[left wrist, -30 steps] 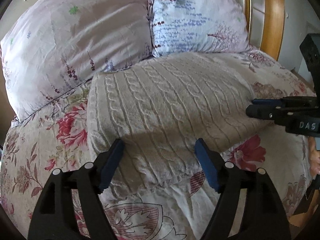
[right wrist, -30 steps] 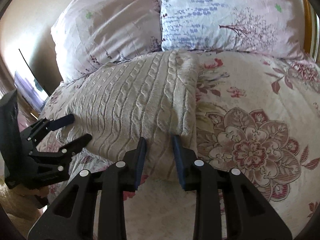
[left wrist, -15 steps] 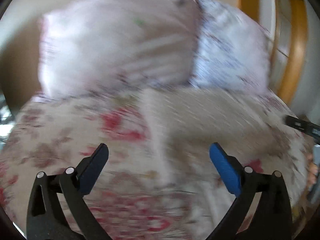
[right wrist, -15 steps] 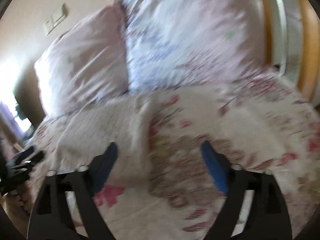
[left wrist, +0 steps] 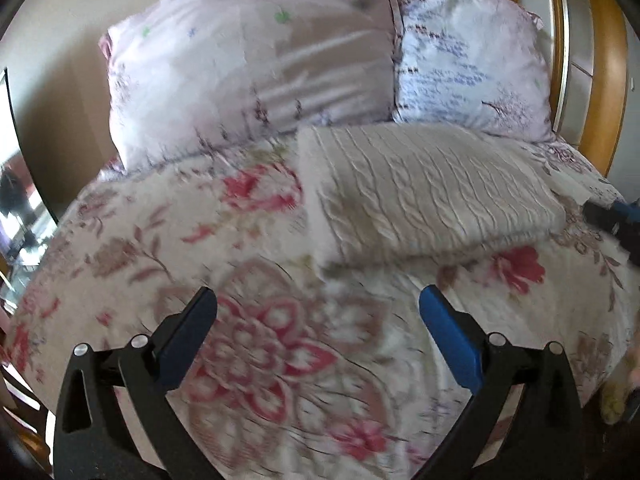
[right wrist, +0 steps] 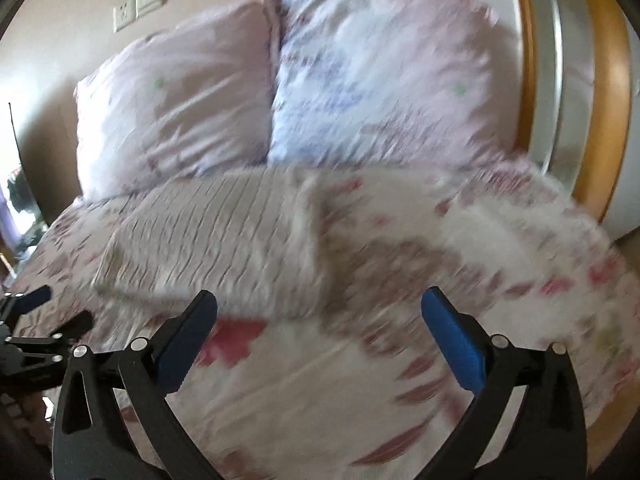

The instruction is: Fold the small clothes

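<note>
A cream cable-knit sweater (left wrist: 424, 192) lies folded in a neat rectangle on the floral bedspread (left wrist: 248, 320), just below the pillows. It also shows in the right wrist view (right wrist: 224, 240). My left gripper (left wrist: 318, 320) is open and empty, hovering over the bedspread in front of and left of the sweater. My right gripper (right wrist: 318, 324) is open and empty, hovering just in front of the sweater's near right corner. The left gripper also shows at the left edge of the right wrist view (right wrist: 48, 312), and the tip of the right gripper at the right edge of the left wrist view (left wrist: 616, 216).
Two pillows lean at the head of the bed: a pink one (left wrist: 248, 64) and a blue-patterned one (left wrist: 468, 60). A wooden headboard (left wrist: 604, 80) curves along the right. The wall behind carries a socket (right wrist: 138, 4). Dark furniture (left wrist: 16, 200) stands left of the bed.
Both grippers have let go of the sweater's near edge, opened wide and pulled back from it. The sweater stays folded on the bed.
</note>
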